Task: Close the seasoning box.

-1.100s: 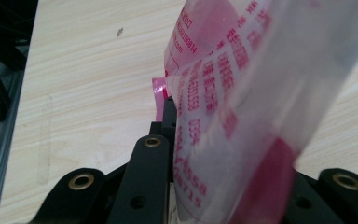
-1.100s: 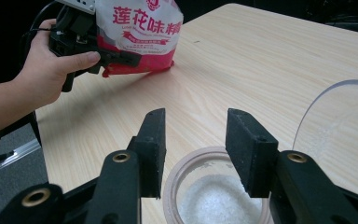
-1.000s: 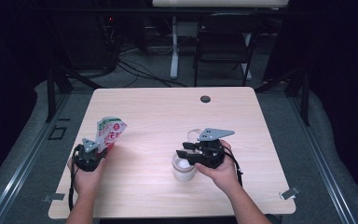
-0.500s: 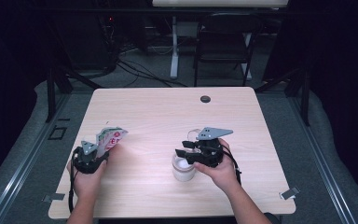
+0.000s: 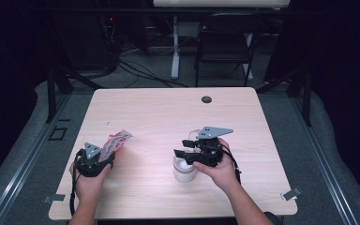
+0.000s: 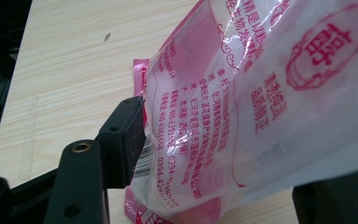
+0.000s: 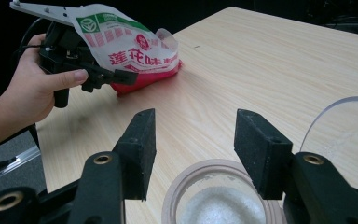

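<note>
A pink and white plastic bag (image 5: 118, 141) with red print lies tilted on the table's left front, its lower end between the jaws of my left gripper (image 5: 107, 154). In the left gripper view the bag (image 6: 270, 93) hangs loose across the gap of this gripper (image 6: 223, 154), whose jaws have just been opening. My right gripper (image 5: 182, 147) hovers over an open jar (image 5: 183, 172) of white granules. Its jaws, also just widening, stand open above the jar's rim (image 7: 177, 191) with nothing between them (image 7: 193, 135). The other hand's gripper (image 7: 102, 74) and the bag (image 7: 130, 51) lie beyond.
A clear round lid (image 7: 349, 130) lies on the wood just right of the jar. A small dark disc (image 5: 206, 99) sits near the table's far edge (image 5: 173, 89). A chair (image 5: 225, 37) and cables stand on the floor behind.
The bag has tipped from upright down toward the table and lies lower and flatter. The left jaws have spread apart around it. The right hand stays over the jar.
</note>
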Demonstrator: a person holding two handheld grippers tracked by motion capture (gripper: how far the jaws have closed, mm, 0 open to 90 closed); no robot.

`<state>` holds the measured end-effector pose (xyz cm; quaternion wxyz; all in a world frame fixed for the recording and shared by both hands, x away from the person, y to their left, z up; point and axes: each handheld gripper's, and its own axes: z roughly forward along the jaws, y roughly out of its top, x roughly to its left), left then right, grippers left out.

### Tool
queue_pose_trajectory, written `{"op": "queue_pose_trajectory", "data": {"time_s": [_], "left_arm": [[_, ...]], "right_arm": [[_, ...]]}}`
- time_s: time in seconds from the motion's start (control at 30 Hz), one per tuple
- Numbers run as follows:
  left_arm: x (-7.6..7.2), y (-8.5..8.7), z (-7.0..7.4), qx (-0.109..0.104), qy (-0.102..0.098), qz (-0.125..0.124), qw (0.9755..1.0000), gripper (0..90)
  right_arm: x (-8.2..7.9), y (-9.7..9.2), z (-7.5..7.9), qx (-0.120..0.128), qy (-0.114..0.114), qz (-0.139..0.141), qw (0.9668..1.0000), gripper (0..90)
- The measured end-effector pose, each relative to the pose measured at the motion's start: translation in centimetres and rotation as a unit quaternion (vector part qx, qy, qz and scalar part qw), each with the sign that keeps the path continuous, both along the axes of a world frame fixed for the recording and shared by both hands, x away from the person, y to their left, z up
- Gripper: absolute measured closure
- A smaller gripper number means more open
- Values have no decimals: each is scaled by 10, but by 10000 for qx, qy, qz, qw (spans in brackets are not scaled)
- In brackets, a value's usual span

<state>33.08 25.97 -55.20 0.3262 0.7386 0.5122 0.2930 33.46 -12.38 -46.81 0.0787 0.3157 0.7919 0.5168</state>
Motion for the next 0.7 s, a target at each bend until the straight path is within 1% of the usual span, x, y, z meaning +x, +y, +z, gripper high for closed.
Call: {"op": "queue_pose_trajectory", "data": {"time_s": [0.17,0.3,0.37,0.47,0.6,0.7], "left_arm": [[0,-1,0,24,-14,-24,10000,408],[-1,-2,1,18,-55,-45,10000,408],[-2,-3,2,18,-45,-58,10000,408],[-4,-5,4,7,-103,-100,9999,408],[-7,-13,8,53,-152,-271,9995,402],[-10,-22,12,40,-252,-472,9986,404]], "right_arm": [[0,1,0,-53,-8,14,10000,484],[0,1,0,-18,-13,-5,10000,481],[0,1,0,-10,-9,-21,10000,479],[0,2,0,-32,-4,4,10000,478],[0,3,0,-24,0,-7,10000,477],[-1,2,1,-22,-22,2,10000,477]]}}
